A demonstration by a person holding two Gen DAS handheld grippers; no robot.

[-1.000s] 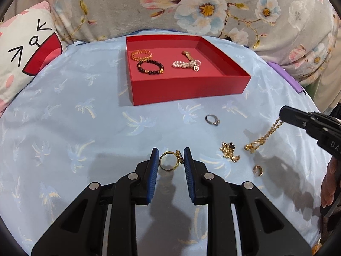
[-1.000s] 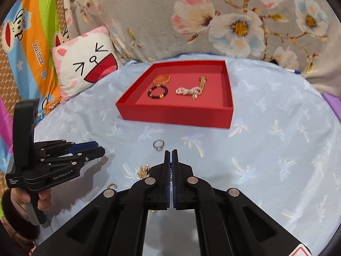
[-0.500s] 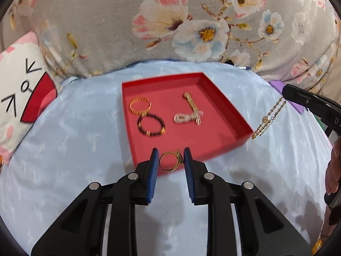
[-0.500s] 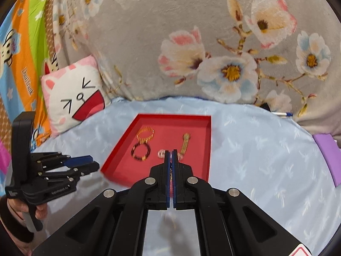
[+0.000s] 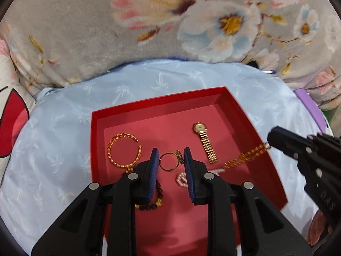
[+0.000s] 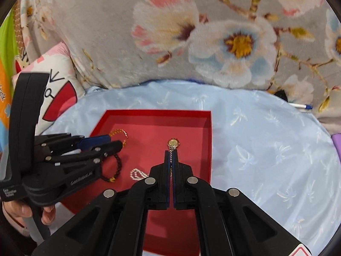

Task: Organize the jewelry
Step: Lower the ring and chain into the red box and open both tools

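Observation:
My left gripper is shut on a gold ring and holds it above the red tray. My right gripper is shut on a gold chain, which hangs over the tray's right side in the left wrist view. In the tray lie a gold open bangle, a gold watch, a pearl bracelet and a dark bead bracelet, the last partly hidden by my left fingers. The tray, watch and pearl bracelet also show in the right wrist view.
The tray sits on a light blue cloth with palm prints. A grey floral blanket rises behind it. A cat-face cushion lies at the left, a purple item at the right edge, a pen near the blanket.
Both grippers have moved forward from the cloth to above the tray, carrying the ring and the chain. The loose jewelry on the cloth has dropped out of view.

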